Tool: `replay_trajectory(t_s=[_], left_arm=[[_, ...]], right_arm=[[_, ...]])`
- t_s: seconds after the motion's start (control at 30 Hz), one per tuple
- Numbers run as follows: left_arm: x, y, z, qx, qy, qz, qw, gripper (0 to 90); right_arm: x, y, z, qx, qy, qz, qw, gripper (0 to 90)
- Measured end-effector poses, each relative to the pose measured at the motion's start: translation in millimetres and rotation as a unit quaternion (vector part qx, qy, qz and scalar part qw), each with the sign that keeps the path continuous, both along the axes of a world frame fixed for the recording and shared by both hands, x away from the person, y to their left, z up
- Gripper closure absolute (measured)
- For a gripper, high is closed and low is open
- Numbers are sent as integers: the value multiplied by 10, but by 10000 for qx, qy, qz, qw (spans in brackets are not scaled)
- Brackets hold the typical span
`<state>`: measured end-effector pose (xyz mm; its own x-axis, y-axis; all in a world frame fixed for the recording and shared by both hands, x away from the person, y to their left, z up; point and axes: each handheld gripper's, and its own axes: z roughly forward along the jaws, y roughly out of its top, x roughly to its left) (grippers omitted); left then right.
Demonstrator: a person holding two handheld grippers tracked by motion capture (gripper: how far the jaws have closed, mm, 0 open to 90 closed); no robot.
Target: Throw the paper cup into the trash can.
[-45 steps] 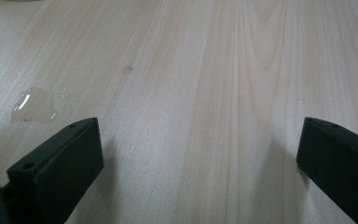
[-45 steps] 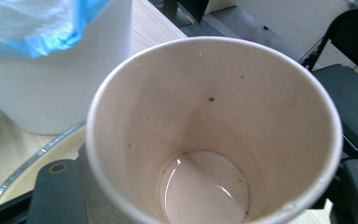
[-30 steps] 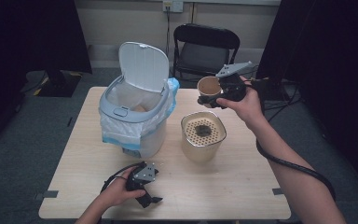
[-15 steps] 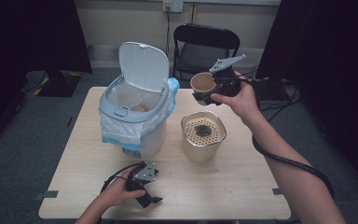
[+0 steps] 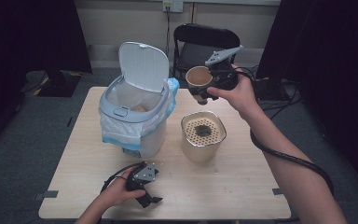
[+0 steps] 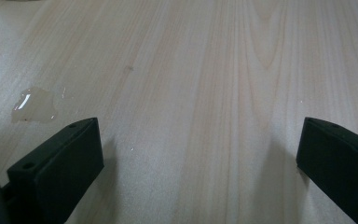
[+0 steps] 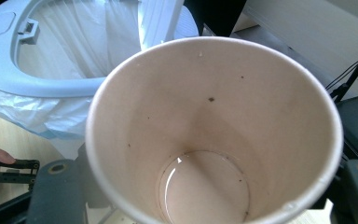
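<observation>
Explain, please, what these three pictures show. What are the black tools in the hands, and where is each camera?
A person works at a wooden table with a hand-held two-jaw gripper in each hand. One camera looks down from above; one rides on each gripper. The right gripper holds a paper cup in the air, a little liquid at its bottom. The left gripper rests near the table, jaws open, holding nothing. On the table stand a lined trash bin with its lid up and a container with a strainer top. A small spill lies there too.
</observation>
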<state>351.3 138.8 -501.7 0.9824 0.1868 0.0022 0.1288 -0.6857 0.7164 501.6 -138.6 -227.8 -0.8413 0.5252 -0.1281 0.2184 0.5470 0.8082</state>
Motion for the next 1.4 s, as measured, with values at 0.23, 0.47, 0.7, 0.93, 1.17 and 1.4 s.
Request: replay_trajectory(t_s=[0.23, 0.47, 0.7, 0.93, 1.17, 1.4], left_arm=[[1, 0, 0, 4, -3, -4, 10000, 0], [-4, -3, -6, -18, 85, -10, 10000, 0], [-2, -2, -4, -3, 73, -22, 10000, 0], [-4, -3, -6, -19, 83, -11, 10000, 0], [-2, -2, -5, -6, 78, -24, 10000, 0], [-4, -3, -6, -20, 86, -14, 10000, 0]], right_arm=[[0, 61, 84, 4, 18, 80, 10000, 260], [-3, 149, 173, 88, -11, 185, 9998, 259], [0, 255, 207, 63, -14, 260, 9996, 259], [3, 346, 262, 112, -12, 312, 9994, 259], [-8, 453, 332, 86, -47, 382, 9992, 259], [-4, 584, 359, 115, -26, 453, 9989, 259]])
